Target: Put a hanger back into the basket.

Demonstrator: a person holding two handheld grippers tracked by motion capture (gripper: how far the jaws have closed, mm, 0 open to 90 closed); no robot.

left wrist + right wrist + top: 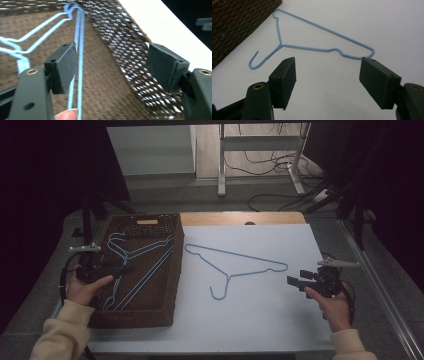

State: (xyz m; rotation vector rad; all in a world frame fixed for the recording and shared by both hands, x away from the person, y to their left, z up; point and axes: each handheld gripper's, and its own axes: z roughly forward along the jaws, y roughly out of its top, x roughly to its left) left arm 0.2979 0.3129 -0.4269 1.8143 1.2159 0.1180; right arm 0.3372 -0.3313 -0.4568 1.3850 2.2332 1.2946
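Note:
A brown wicker basket (176, 270) stands on the table's left side with several blue wire hangers (145, 262) lying inside it. My left gripper (129, 268) hovers over the basket's left part, open, with nothing between its pads. In the left gripper view the jaws (112, 53) stand wide over the hangers (80, 50) and the woven wall (130, 65). One more blue hanger (228, 277) lies flat on the white sheet, hook toward me. My right gripper (291, 281) stands open just right of it, its jaws (328, 67) facing the hanger (312, 48) without touching.
The white sheet (260, 310) covers most of the table, with a wooden strip (240, 218) at the far edge. Beyond the table, metal desk legs (221, 165) and loose cables (270, 167) are on the floor. A basket corner (234, 22) sits at the right gripper view's upper left.

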